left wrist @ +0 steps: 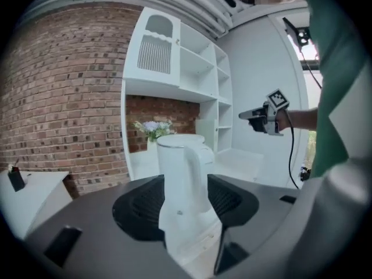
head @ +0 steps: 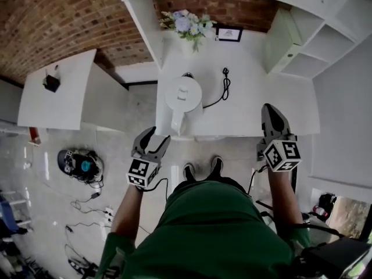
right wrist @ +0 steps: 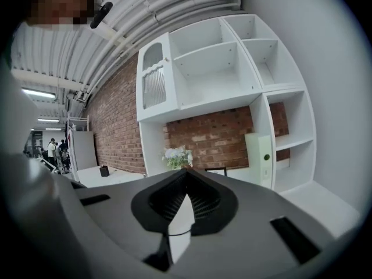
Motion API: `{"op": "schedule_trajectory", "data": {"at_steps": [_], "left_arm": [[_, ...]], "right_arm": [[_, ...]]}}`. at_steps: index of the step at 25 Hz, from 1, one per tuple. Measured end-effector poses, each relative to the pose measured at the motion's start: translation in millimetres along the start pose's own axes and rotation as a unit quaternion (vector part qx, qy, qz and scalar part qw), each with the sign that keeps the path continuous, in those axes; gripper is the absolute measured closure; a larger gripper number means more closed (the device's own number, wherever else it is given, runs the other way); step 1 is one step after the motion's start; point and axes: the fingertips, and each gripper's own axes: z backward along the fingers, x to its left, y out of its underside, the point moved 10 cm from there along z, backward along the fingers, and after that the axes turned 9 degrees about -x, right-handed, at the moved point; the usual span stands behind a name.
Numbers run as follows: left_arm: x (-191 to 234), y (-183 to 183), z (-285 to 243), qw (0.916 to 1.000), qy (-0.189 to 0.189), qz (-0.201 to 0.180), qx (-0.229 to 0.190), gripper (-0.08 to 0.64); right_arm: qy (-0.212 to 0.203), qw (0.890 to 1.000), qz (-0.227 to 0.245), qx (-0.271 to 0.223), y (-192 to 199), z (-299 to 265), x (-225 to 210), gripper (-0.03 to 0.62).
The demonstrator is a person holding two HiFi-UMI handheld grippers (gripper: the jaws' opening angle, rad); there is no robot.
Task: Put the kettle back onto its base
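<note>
White built-in shelving set against a red brick wall, in a bright room.

From where I stand, a white counter runs under the open shelves, with a vase of pale flowers and a small framed picture at its back. A separate white table stands to the left, carrying a small black object. The floor is pale and glossy, with loose cables and a round dark device lying on it. Overhead, a ribbed white ceiling and strip lights.
</note>
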Motion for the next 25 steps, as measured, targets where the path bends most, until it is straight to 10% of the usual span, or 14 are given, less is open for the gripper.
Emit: {"op": "schedule_trajectory", "data": {"at_steps": [3, 9, 25], "left_arm": [[31.0, -13.6, 12.8, 0.9966, -0.077, -0.009, 0.027, 0.385], [53.3, -84.2, 11.2, 0.98, -0.18, 0.012, -0.084, 0.471], [41.4, -187.3, -65.1, 0.9751, -0.141, 0.006, -0.171, 0.471]], "right_arm": [[-0.009, 1.0, 0.015, -0.021, -16.3, -11.7, 2.3, 0.571], [-0.038, 0.998, 0.025, -0.048, -44.2, -30.6, 20.1, 0.571], [-0.082, 0.991, 0.057, -0.089, -79.9, -72.6, 52.1, 0.571]]}}
